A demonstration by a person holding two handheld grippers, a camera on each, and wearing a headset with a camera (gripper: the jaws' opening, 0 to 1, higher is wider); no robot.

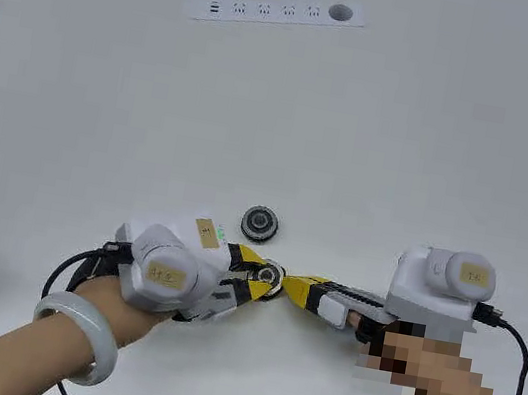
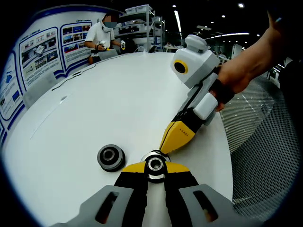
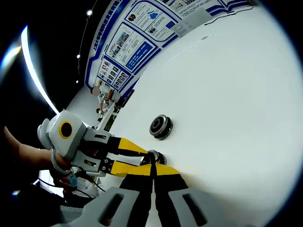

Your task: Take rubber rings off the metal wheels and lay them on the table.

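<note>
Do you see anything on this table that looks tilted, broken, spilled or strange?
Nothing stands out. One wheel lies flat on the white table. The second wheel is clamped in the left gripper, and the closed tip of the right gripper meets it. The power strip lies flat at the far side.

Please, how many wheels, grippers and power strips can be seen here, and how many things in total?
Wheels: 2, the loose wheel and the gripped wheel
Grippers: 2, the left gripper and the right gripper
Power strip: 1
Total: 5
</note>
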